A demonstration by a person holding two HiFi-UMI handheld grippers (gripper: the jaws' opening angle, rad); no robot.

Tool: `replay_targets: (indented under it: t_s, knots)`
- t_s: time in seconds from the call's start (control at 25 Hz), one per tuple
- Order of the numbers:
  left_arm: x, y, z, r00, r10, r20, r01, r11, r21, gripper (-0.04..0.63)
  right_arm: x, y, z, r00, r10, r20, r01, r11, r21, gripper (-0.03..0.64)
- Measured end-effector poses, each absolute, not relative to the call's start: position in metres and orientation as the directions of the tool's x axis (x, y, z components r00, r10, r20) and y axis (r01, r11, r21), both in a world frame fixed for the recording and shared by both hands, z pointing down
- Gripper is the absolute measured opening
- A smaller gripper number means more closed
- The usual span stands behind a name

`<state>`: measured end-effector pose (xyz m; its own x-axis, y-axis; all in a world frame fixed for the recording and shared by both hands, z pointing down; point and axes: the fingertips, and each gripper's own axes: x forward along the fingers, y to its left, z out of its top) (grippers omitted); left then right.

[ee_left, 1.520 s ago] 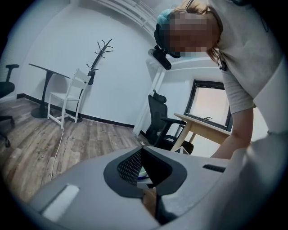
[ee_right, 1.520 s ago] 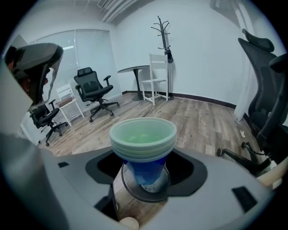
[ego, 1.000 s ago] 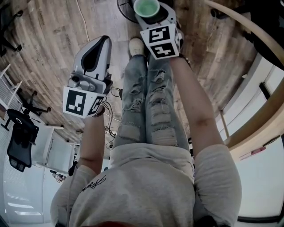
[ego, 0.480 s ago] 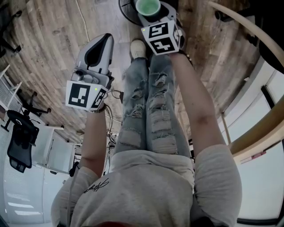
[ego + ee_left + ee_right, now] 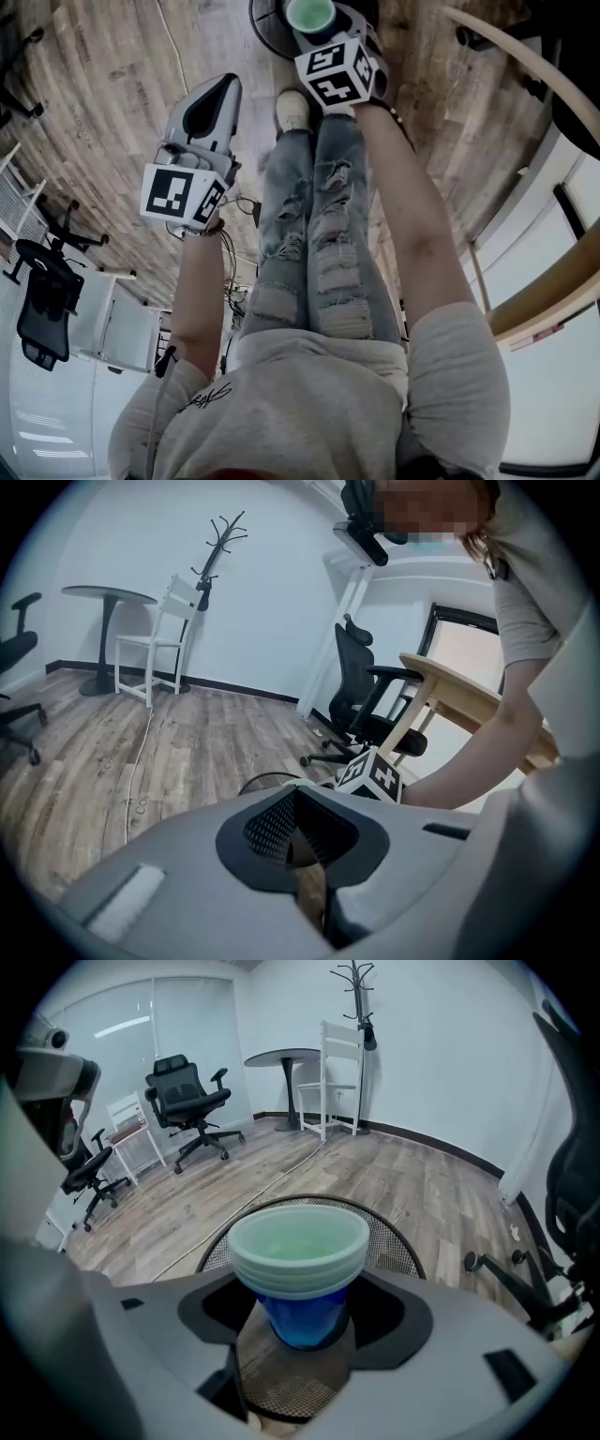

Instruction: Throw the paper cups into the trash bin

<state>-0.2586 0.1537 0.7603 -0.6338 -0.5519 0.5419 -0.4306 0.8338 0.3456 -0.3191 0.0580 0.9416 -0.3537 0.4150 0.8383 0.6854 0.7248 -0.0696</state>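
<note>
A stack of blue paper cups with pale green insides stands upright between the jaws of my right gripper, which is shut on it. Directly under the cups is a round black mesh trash bin on the wood floor. In the head view the cups and right gripper hang over the bin at the top edge, beyond the person's shoes. My left gripper is held to the left over bare floor, jaws together, holding nothing. In the left gripper view that gripper is shut and holds nothing.
The person's legs stretch down the middle of the head view. A pale wooden table curves along the right. Black office chairs, a round table, a white chair and a floor cable stand beyond the bin.
The right gripper with the cups has edged slightly further out over the bin. The left gripper has shifted slightly up and stays shut.
</note>
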Motion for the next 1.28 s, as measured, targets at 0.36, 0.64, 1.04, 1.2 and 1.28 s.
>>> replay_targets:
  t_s: [0.36, 0.64, 1.04, 1.2, 1.28]
  knots:
    - [-0.262, 0.149, 0.786, -0.613, -0.56, 0.557, -0.435, 0.828, 0.353, 0.003, -0.323, 0.051, 0.97, -0.332, 0.368, 0.868, 0.693, 0.72, -0.04, 0.284]
    - [-0.262, 0.147, 0.793, -0.608, -0.562, 0.561, -0.425, 0.827, 0.368, 0.003, -0.32, 0.054, 0.983, -0.275, 0.353, 0.894, 0.709, 0.703, -0.059, 0.284]
    - [-0.259, 0.14, 0.795, -0.6, -0.568, 0.563, -0.426, 0.823, 0.375, 0.003, -0.319, 0.053, 0.99, -0.252, 0.329, 0.91, 0.72, 0.692, -0.051, 0.284]
    - [-0.26, 0.137, 0.794, -0.603, -0.566, 0.561, -0.421, 0.824, 0.379, 0.003, -0.319, 0.051, 0.987, -0.248, 0.334, 0.909, 0.715, 0.697, -0.061, 0.284]
    - [-0.26, 0.136, 0.793, -0.605, -0.565, 0.562, -0.421, 0.825, 0.377, 0.003, -0.318, 0.05, 0.985, -0.247, 0.338, 0.908, 0.71, 0.701, -0.068, 0.284]
